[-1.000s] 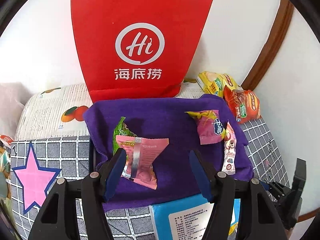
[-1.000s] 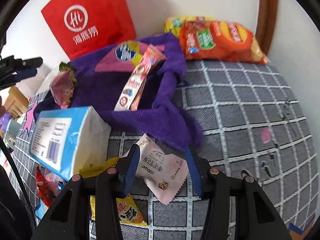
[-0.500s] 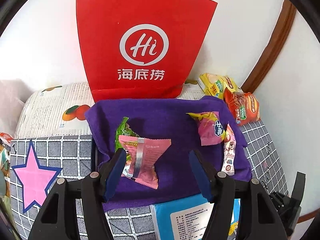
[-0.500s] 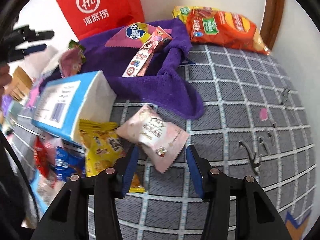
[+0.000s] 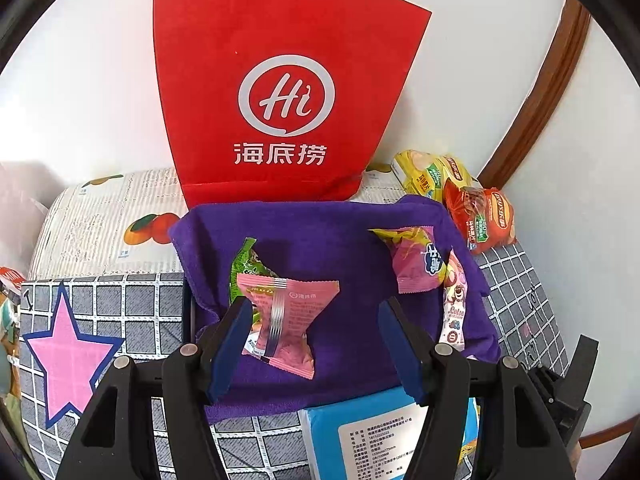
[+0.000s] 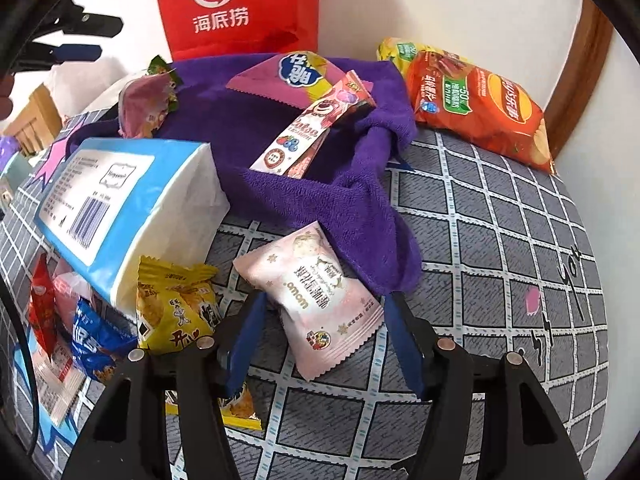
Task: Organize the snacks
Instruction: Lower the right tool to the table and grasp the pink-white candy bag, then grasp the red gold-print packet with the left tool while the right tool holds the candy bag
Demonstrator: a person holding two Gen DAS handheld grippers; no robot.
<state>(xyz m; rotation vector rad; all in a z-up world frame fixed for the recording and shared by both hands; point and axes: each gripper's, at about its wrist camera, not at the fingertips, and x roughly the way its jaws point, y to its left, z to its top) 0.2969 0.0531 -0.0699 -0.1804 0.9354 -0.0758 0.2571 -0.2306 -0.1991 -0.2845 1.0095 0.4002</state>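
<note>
My left gripper [image 5: 316, 320] hangs open over a purple cloth [image 5: 340, 240]. A pink packet [image 5: 288, 312] lies on the cloth by its left finger, overlapping a green packet [image 5: 244, 268]. A pink-and-yellow packet [image 5: 416, 264] and a bear-print stick [image 5: 454, 308] lie at the cloth's right side. My right gripper [image 6: 324, 304] points down at the checked tablecloth [image 6: 500, 240]. Its jaws are closing with a pale pink packet [image 6: 316, 304] between the fingertips; the pads are close to its edges but not pressing on it. The left gripper [image 6: 110, 36] shows at the upper left of the right wrist view.
A red paper bag [image 5: 280, 60] stands against the wall behind the cloth. Orange and yellow chip bags [image 6: 480, 100] lie at the back right. A blue tissue pack [image 6: 120, 200] rests in front of the cloth, with a yellow packet [image 6: 172, 308] and other snacks beside it.
The right gripper rolled and drew back, then came forward, so the pale pink packet sits between its fingertips again. The left gripper has barely moved.
</note>
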